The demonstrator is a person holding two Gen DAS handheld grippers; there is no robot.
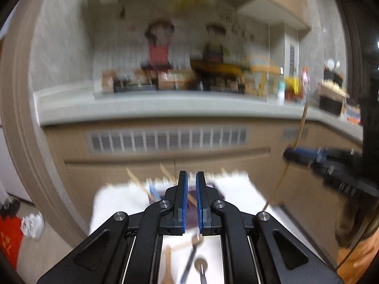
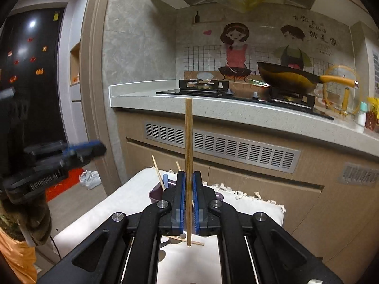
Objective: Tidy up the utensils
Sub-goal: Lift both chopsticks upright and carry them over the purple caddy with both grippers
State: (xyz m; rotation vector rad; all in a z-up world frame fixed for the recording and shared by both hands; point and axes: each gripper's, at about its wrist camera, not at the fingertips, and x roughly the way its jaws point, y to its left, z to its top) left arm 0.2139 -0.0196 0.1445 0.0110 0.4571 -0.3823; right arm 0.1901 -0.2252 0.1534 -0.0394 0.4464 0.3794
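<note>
my right gripper (image 2: 187, 203) is clamped on a chopstick (image 2: 188, 142), long axis upright in the centre of the right wrist frame. the purple holder (image 2: 155, 194) sits just behind and below the jaws, left of centre, so right is nearer. my left gripper (image 1: 191, 201) is closed on nothing, with spoons (image 1: 201, 267) on the white cloth (image 1: 113, 203) under it.

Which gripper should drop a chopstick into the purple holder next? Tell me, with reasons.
Right. The right gripper is shut on a chopstick held upright, with the purple holder just beyond its fingers. The left gripper is shut with nothing between its pads.
</note>
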